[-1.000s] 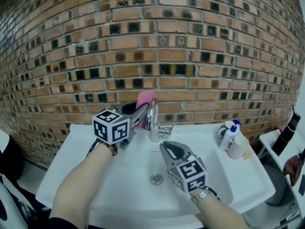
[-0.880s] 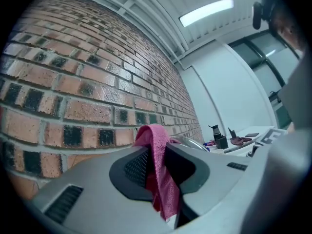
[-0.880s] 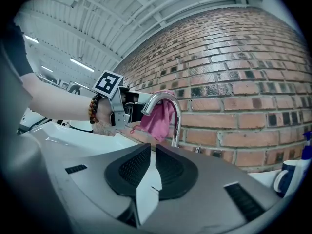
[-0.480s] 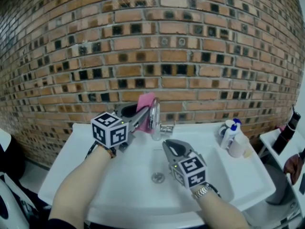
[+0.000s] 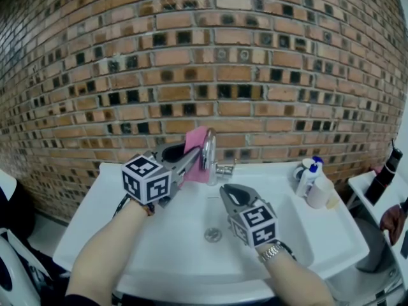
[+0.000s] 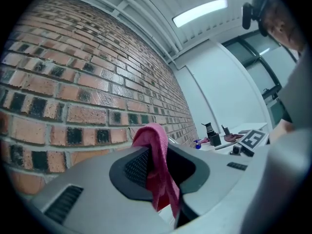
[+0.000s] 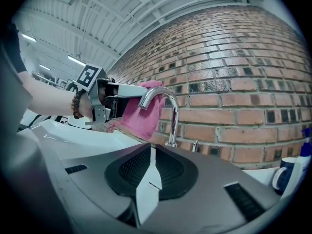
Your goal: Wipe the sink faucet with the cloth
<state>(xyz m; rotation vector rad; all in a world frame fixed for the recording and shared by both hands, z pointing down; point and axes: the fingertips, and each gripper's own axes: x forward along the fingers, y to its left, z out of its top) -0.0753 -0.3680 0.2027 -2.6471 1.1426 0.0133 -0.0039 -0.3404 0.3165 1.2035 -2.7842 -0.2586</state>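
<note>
A chrome faucet [image 5: 208, 150] arches over the white sink [image 5: 115, 196] against the brick wall. My left gripper [image 5: 190, 157] is shut on a pink cloth [image 5: 199, 153], which it presses against the left side of the faucet's arch. In the left gripper view the cloth [image 6: 159, 179] hangs between the pads [image 6: 136, 167]. The right gripper view shows the faucet [image 7: 170, 106], the cloth [image 7: 139, 117] behind its spout and the left gripper [image 7: 122, 97]. My right gripper [image 5: 227, 192] hovers over the basin in front of the faucet, shut and holding nothing [image 7: 151, 152].
The drain [image 5: 212, 234] lies below the right gripper. A small lever [image 5: 223, 169] sticks out at the faucet's base. A blue-capped bottle [image 5: 306, 178] and a cup [image 5: 317, 195] stand on the sink's right rim. A dark bottle [image 5: 385, 174] is farther right.
My left gripper has slid a little along the faucet with the cloth, which now hangs lower beside the arch. The right gripper has stayed where it was.
</note>
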